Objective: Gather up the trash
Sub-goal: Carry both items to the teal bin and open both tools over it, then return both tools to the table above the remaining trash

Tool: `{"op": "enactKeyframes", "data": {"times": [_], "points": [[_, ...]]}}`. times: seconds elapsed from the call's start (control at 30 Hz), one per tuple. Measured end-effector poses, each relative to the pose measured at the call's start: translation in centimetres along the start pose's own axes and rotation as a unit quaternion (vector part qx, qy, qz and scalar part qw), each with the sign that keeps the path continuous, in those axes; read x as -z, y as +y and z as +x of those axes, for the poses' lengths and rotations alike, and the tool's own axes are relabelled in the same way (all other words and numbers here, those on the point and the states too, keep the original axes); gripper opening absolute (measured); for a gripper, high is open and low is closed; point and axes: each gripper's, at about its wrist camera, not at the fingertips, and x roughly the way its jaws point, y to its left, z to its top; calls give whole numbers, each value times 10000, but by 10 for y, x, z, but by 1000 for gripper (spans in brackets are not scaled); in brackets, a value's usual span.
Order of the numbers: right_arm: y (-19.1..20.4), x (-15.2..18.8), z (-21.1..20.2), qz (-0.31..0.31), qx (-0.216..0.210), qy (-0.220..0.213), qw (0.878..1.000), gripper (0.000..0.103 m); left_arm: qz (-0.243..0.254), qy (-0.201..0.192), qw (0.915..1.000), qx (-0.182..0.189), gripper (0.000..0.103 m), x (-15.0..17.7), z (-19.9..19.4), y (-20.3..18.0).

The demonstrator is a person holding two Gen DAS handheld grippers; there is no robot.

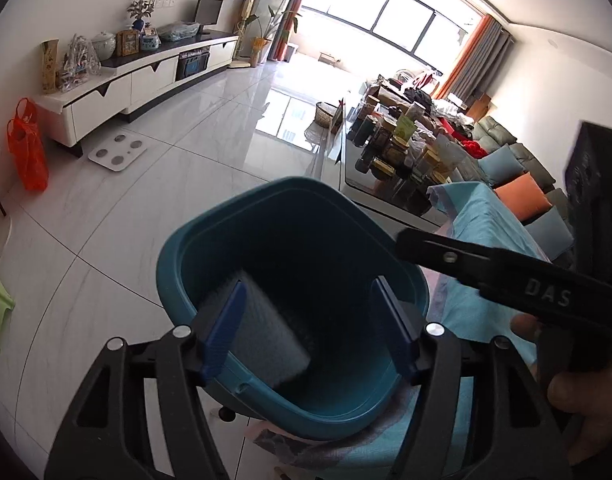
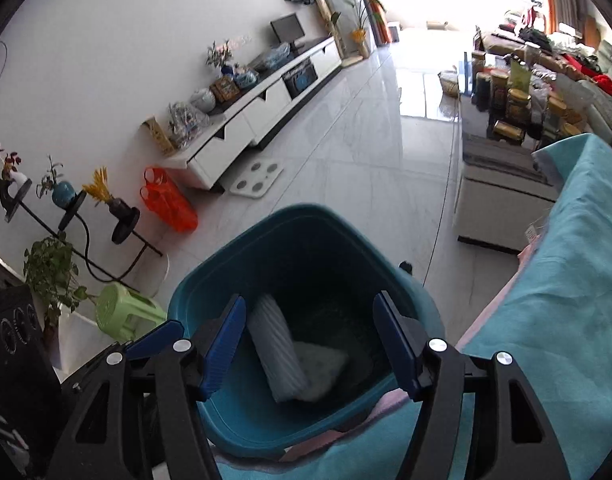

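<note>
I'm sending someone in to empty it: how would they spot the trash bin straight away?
Start at the surface draped in a turquoise cloth; the bin stands on the tiled floor against the cloth's edge. It is the teal plastic bin, open-topped with rounded corners, and pale ribbed trash lies inside. The green stool and orange bag nearby differ in colour.
</note>
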Motion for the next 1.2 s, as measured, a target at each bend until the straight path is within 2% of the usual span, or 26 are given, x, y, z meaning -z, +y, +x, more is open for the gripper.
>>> {"op": "enactKeyframes", "data": {"times": [0.03, 0.1, 0.17, 0.3, 0.47, 0.57, 0.77, 0.87, 1.07, 1.2], "points": [[-2, 1, -10, 27, -11, -145, 9999, 65, -8, -91, 10000, -26, 86, -2, -6, -3], [-6, 5, -30, 40, 28, -449, 9990, 69, -123, -316, 9994, -73, 97, -7, -20, -8], [-9, 9, -55, -25, 97, -793, 9968, 82, -96, -527, 9986, -5, 97, -9, -38, -23], [-14, 23, -106, -106, 407, -1460, 9884, 87, 41, -812, 9965, 175, 98, -17, -66, -50], [-27, 37, -154, -72, 641, -2024, 9772, 95, 372, -1230, 9913, 271, 98, -18, -96, -93], [-35, 49, -176, -100, 793, -2283, 9703, 96, 571, -1439, 9873, 342, 98, -12, -114, -125], [-48, 81, -222, -80, 1125, -2764, 9544, 96, 1245, -2005, 9710, 388, 98, 10, -145, -191], [-58, 100, -245, 3, 1326, -3014, 9442, 96, 1683, -2121, 9616, 451, 98, 30, -155, -223], [-77, 139, -283, 207, 1839, -3358, 9236, 96, 2352, -2170, 9416, 1044, 98, 71, -168, -287], [-91, 164, -299, 380, 2184, -3455, 9118, 96, 2519, -2075, 9363, 1297, 98, 95, -166, -320]]}}
